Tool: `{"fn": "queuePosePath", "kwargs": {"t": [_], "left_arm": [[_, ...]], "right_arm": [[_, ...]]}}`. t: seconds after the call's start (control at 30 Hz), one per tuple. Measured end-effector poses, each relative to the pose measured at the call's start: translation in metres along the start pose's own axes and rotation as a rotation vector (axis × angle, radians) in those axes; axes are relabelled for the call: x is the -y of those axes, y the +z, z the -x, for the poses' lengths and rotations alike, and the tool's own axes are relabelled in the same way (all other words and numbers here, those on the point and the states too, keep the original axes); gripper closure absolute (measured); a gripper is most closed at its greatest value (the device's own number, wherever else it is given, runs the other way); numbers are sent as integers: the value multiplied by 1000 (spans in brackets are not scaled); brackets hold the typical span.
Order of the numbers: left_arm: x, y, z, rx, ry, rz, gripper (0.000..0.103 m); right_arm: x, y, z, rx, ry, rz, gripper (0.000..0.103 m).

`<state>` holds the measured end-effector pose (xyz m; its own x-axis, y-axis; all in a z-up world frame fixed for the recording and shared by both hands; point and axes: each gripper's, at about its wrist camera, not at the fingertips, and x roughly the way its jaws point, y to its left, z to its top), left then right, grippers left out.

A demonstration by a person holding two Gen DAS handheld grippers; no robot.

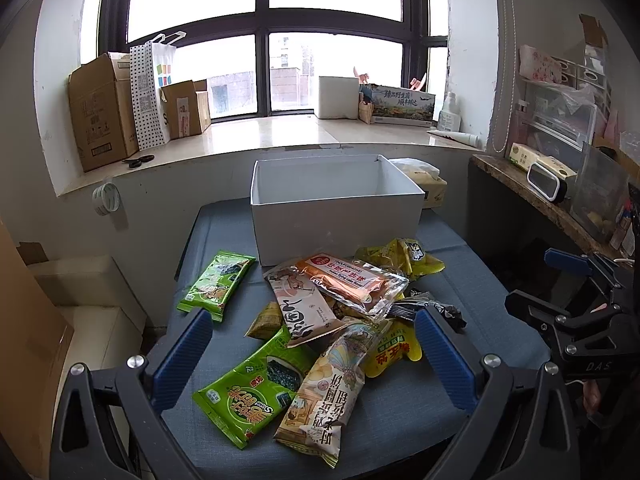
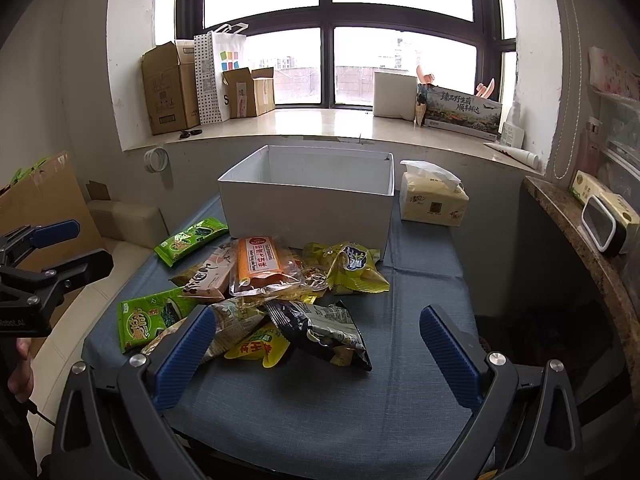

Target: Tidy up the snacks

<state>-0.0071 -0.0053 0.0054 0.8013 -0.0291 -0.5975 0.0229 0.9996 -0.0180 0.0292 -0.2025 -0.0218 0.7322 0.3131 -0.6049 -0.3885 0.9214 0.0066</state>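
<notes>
A pile of snack packets lies on a blue cloth-covered table. An empty white box stands behind it, also in the right wrist view. The pile holds an orange flatbread pack, two green seaweed packs, a yellow bag and a black bag. My left gripper is open and empty, low over the near packets. My right gripper is open and empty, above the black bag and the table's front right.
A tissue pack sits right of the box. A windowsill behind holds cardboard boxes and a white block. A stone shelf with a small clock runs along the right. Boxes stand on the floor at left.
</notes>
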Motion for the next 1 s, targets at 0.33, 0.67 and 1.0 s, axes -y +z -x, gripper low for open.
{"fn": "queuePosePath", "kwargs": {"t": [0.33, 0.67, 1.0], "left_arm": [[0, 1, 0, 0, -4, 2, 0], [-1, 1, 0, -2, -1, 4, 0], [0, 2, 1, 1, -4, 3, 0]], "right_arm": [[1, 0, 0, -2, 4, -8, 0], [1, 0, 1, 0, 5, -7, 0], [1, 0, 1, -2, 7, -9, 0]]}}
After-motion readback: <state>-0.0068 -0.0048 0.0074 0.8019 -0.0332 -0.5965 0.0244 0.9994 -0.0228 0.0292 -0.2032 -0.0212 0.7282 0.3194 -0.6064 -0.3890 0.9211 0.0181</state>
